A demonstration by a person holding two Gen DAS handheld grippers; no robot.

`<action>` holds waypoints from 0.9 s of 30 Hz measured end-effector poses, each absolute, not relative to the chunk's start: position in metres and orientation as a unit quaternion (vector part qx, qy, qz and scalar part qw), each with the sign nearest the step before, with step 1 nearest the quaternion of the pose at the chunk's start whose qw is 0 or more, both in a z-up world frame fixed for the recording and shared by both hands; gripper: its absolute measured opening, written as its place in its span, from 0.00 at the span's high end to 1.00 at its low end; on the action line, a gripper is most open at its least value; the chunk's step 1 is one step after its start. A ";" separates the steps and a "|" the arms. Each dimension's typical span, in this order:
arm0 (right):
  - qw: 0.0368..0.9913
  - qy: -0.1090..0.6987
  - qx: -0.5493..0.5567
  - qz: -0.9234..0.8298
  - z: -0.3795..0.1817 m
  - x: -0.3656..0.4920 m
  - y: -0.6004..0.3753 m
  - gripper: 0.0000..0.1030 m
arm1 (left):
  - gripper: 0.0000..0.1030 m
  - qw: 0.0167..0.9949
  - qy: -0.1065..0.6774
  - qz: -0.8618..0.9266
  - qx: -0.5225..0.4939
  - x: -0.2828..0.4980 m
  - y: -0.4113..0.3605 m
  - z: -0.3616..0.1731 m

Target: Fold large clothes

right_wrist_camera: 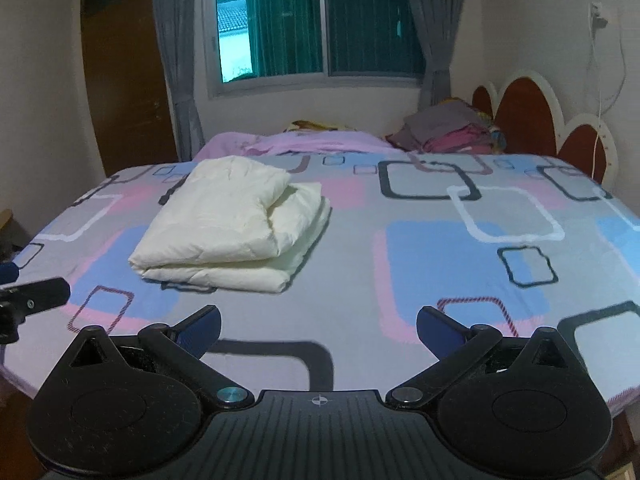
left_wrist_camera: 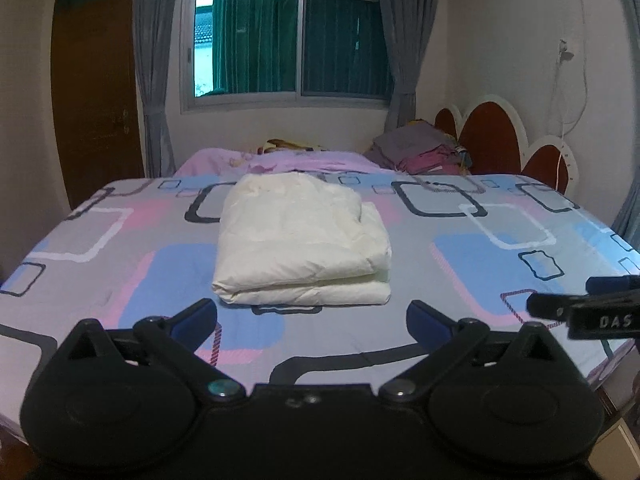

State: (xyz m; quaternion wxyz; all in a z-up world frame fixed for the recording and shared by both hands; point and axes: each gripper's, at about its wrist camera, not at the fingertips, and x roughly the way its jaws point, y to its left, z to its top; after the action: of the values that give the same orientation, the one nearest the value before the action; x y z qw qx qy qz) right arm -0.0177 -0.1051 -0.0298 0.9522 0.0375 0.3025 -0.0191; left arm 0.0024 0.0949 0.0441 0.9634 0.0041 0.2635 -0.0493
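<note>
A cream-white garment lies folded into a thick, neat rectangle on the bed, also visible left of centre in the right wrist view as the garment. My left gripper hangs open just short of its near edge, nothing between the blue-padded fingers. My right gripper is open too, over bare sheet to the right of the bundle. Each gripper's tip shows at the edge of the other's view: the right one and the left one.
The bed has a grey sheet with pink, blue and black squares. A pile of folded clothes sits at the far right by the red headboard. A pink blanket, a window and a brown door lie beyond.
</note>
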 end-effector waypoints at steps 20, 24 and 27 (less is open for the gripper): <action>0.955 0.294 0.029 -0.007 -0.008 -0.040 -0.095 0.00 | 0.02 0.967 0.247 -0.062 0.006 -0.022 0.082 0.050; 0.956 0.291 0.029 -0.008 -0.006 -0.044 -0.096 0.00 | 0.02 0.968 0.244 -0.064 0.008 -0.023 0.079 0.051; 0.957 0.290 0.029 -0.007 -0.005 -0.045 -0.098 0.00 | 0.02 0.968 0.242 -0.064 0.008 -0.023 0.079 0.051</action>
State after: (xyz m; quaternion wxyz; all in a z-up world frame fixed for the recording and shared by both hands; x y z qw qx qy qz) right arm -0.0447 -0.0976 -0.0045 0.9566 0.0288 0.2898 -0.0073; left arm -0.0231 0.0785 0.0511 0.9682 0.0077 0.2418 -0.0644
